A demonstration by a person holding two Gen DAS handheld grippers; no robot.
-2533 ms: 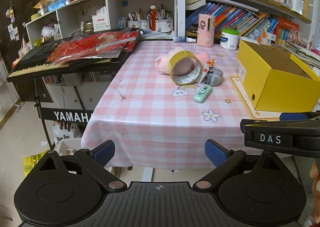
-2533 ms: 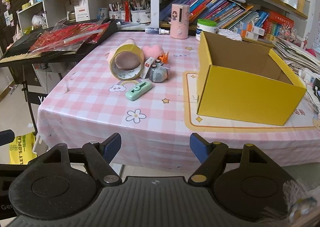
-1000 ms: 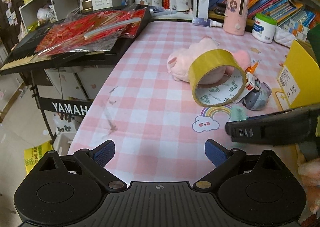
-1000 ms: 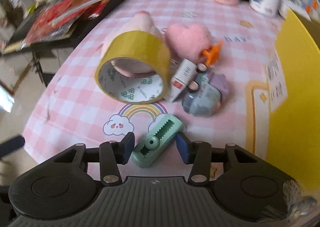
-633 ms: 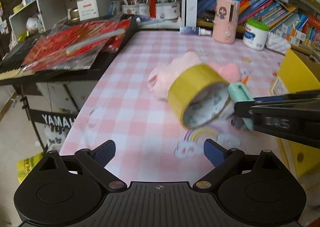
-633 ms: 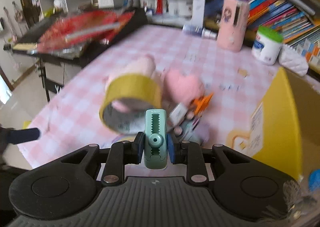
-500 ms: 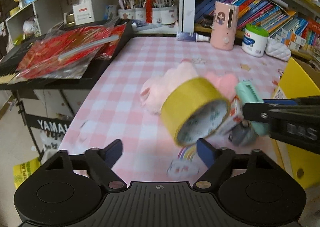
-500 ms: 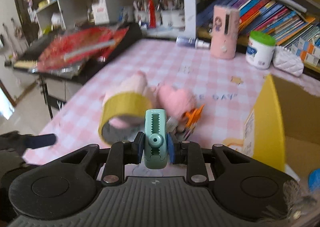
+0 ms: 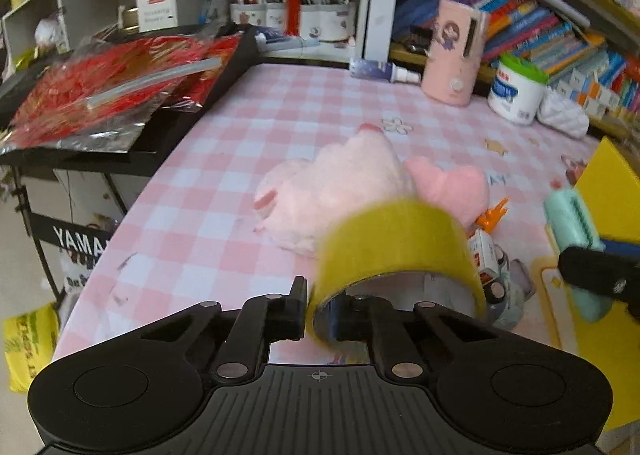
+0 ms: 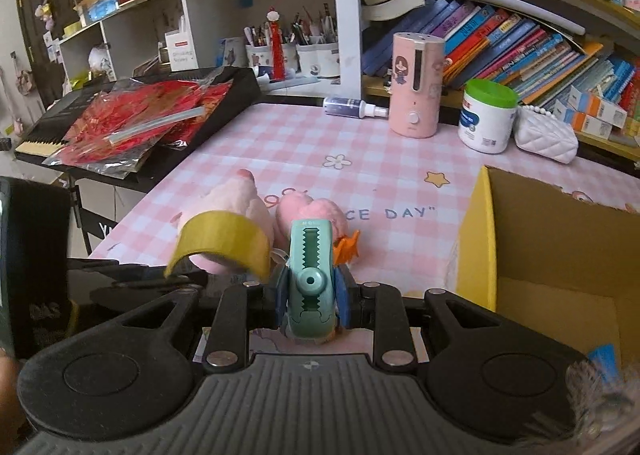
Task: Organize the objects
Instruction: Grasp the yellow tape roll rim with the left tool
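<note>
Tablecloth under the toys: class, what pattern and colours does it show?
The tablecloth is pink-and-white checked, clearest in the right wrist view.

tape roll (image 9: 394,245): 1 | plush toys (image 9: 332,191): 2 | yellow box (image 10: 556,255): 1 | mint tape dispenser (image 10: 311,275): 1

glossy yellow tape roll (image 9: 394,245), fluffy pink plush toy (image 9: 332,191), smooth mint plastic clip (image 10: 310,275), matt yellow cardboard box (image 10: 476,239), smooth checked tablecloth (image 10: 300,143).
</note>
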